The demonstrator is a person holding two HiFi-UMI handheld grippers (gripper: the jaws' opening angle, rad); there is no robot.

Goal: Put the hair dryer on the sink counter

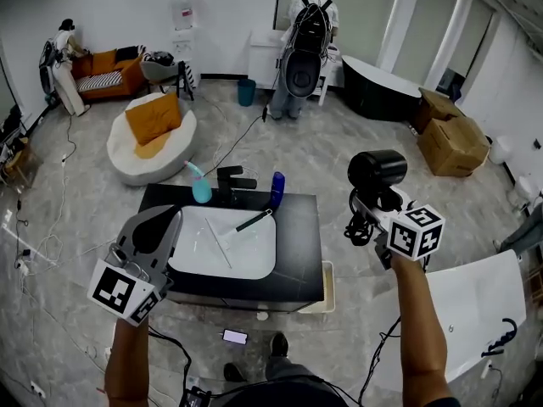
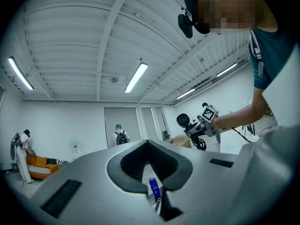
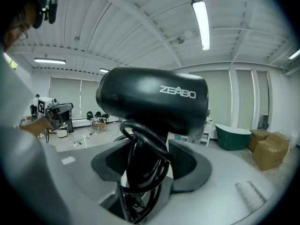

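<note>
A black hair dryer [image 1: 377, 171] with its cord looped round the handle is in my right gripper [image 1: 373, 212], out to the right of the counter and above the floor. In the right gripper view the hair dryer [image 3: 152, 100] fills the middle, and the right gripper [image 3: 143, 161] is shut on its handle and cord. The black sink counter [image 1: 301, 240] with a white basin [image 1: 191, 257] lies in front of me. My left gripper [image 1: 168, 222] hovers over the counter's left end, its jaws together and empty. In its own view the left gripper [image 2: 148, 145] points level across the counter.
A teal bottle [image 1: 201, 190], a black faucet [image 1: 233, 179] and a blue bottle [image 1: 277, 189] stand along the counter's far edge, and a brush [image 1: 246, 225] lies in the basin. A white panel [image 1: 462, 308] is at the right, a phone [image 1: 235, 337] lies on the floor, and a person [image 1: 307, 32] stands far back.
</note>
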